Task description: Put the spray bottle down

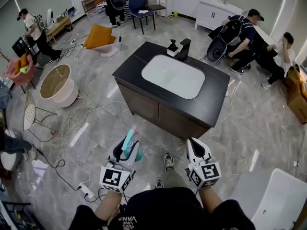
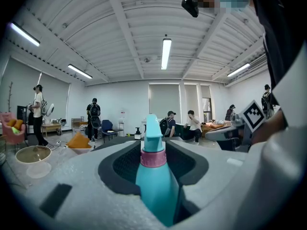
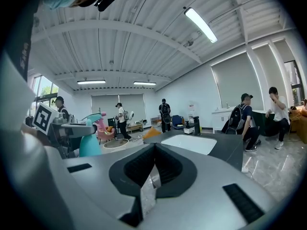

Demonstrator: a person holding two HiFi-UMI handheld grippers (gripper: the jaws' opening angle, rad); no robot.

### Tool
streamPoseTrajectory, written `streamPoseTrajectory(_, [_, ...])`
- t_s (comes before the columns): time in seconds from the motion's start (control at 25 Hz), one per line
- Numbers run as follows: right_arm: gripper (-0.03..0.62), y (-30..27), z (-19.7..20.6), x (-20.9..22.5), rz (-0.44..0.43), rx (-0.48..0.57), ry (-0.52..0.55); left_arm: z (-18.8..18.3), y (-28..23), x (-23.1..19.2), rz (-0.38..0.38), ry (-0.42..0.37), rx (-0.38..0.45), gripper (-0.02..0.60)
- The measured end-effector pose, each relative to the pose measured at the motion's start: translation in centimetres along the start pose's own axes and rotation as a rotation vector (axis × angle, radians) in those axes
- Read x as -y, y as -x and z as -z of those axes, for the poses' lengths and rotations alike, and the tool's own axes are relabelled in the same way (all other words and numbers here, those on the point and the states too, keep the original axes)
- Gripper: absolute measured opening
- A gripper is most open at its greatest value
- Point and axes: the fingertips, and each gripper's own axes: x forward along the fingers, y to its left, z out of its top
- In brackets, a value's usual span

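Grey tiled floor of an open room, with one dark vanity cabinet bearing one white basin, ahead of the person. Two grippers are held side by side, near level, pointing toward the cabinet. The left gripper pinches the one teal spray bottle by its body, nozzle up, well short of the cabinet; the right gripper has its jaws pressed together, empty.

Bright, even light from ceiling tubes; fisheye edges darken.
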Motion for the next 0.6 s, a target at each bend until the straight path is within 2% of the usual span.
streamPoseTrajectory(0.6, [0.000,-11.9,-3.5,6.2,-0.102,-0.017,0.019,-2.1,-10.5,-5.5,-0.106,0.005,0.008,0.163])
